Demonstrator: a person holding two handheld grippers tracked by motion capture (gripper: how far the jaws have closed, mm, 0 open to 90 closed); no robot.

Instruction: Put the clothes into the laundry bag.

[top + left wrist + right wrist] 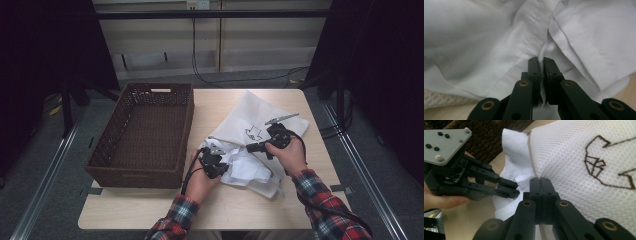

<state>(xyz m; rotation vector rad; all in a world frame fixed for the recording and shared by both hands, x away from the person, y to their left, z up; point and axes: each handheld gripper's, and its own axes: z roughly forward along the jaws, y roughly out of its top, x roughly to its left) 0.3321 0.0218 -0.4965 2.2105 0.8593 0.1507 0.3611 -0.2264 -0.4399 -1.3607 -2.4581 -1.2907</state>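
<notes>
Pale tabletop (150,210) carries an empty wicker basket (145,135) at left. Beside it, the left gripper (220,165) pinches the white garment (247,172), half inside the mesh laundry bag (250,117), whose edge the right gripper (250,147) clamps; stuffing remains.

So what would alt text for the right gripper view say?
A shut black claw pinches the edge of a white mesh bag with a brown stitched drawing. At left, a hand holds a second claw nipping white cloth that spills from the bag, above a tan table.
</notes>
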